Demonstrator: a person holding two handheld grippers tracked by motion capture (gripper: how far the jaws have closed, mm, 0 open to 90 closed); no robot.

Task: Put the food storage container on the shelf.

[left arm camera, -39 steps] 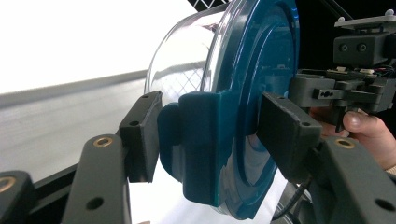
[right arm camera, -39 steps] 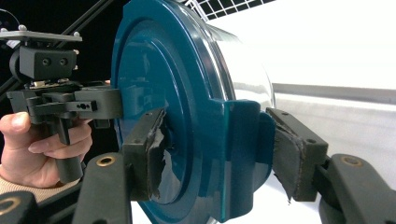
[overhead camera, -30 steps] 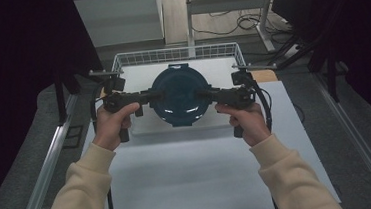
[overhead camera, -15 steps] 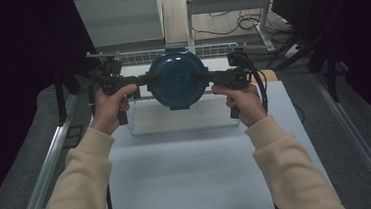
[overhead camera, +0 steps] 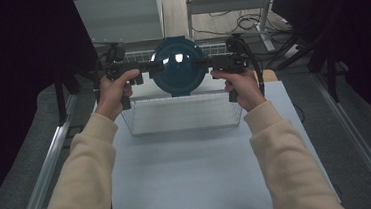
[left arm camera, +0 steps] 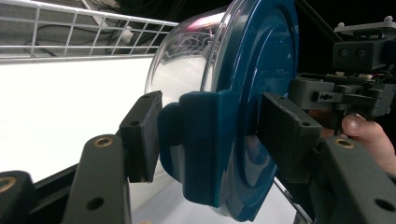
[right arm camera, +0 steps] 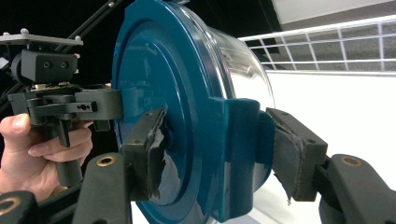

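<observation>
- High view: a clear round container with a blue lid [overhead camera: 178, 66] hangs in the air, tipped on its side so the lid faces the person, above the far end of a wire basket [overhead camera: 181, 114].
- The left gripper [overhead camera: 154, 66] clamps the lid's left latch tab and the right gripper [overhead camera: 201, 62] clamps its right one; the left hand [overhead camera: 113, 91] and right hand [overhead camera: 240, 85] hold the tools level, facing each other across the lid.
- The basket stands on a white table top [overhead camera: 188, 169] with its near wall just beyond the wrists. The near half of the top is bare, with open room on both sides out to the metal side rails [overhead camera: 52, 160].
- Beyond the container, a shelf frame and loose cables lie close behind the basket's far rim.
- Left gripper view: both black pads [left arm camera: 142, 135] press on the blue latch tab at the lid's edge, one pad on the bowl side, one on the lid face. The clear bowl bulges away toward the basket's far wire wall [left arm camera: 84, 39], well apart from it, over white surface.
- The other gripper and a thumb show past the lid's far edge.
- Right gripper view: the worn pads [right arm camera: 154, 149] are closed on the opposite tab in the same way. The basket's wire rim [right arm camera: 327, 44] runs behind the bowl, clear of it.
</observation>
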